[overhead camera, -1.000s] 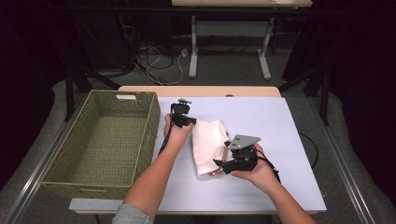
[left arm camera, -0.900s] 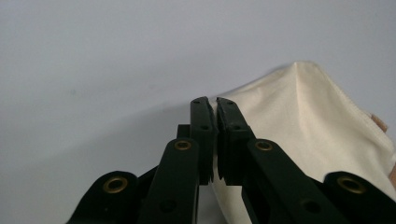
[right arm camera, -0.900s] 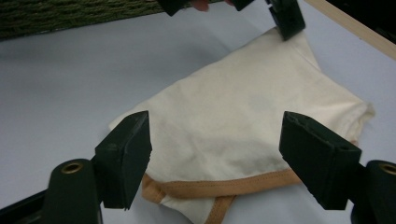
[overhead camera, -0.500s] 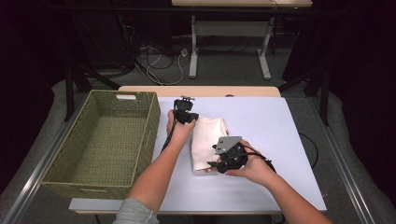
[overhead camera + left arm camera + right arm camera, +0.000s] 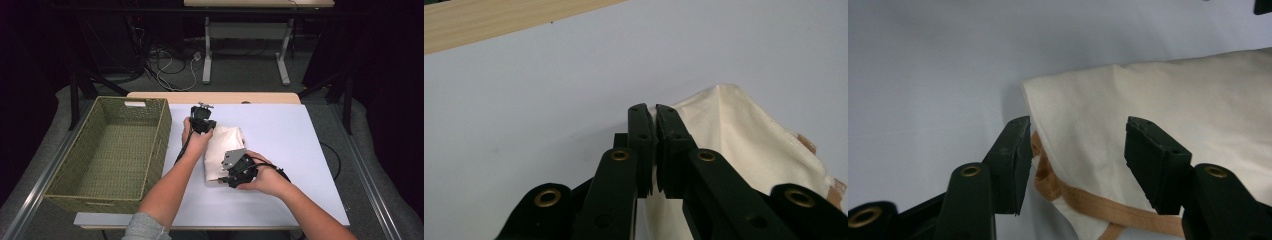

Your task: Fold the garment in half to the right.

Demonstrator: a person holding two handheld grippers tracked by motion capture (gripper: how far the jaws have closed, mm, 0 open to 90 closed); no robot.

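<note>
A cream cloth bag (image 5: 226,144) with tan straps (image 5: 1088,201) lies on the white table (image 5: 300,140). My left gripper (image 5: 206,130) stands at the bag's far left corner; in the left gripper view its jaws (image 5: 655,112) are shut on the bag's edge (image 5: 734,130). My right gripper (image 5: 222,175) sits at the bag's near end. Its jaws (image 5: 1078,137) have just been closing and now stand apart on either side of the bag's corner (image 5: 1173,85), with cloth and strap between them and no visible pressing.
A woven green basket (image 5: 167,131) stands at the table's left, just beside the left forearm. White table surface stretches to the right of the bag. Beyond the far edge are desk legs and cables on the floor.
My right gripper has moved left onto the bag's near end and its jaws have narrowed around the cloth. The left gripper has stayed where it was.
</note>
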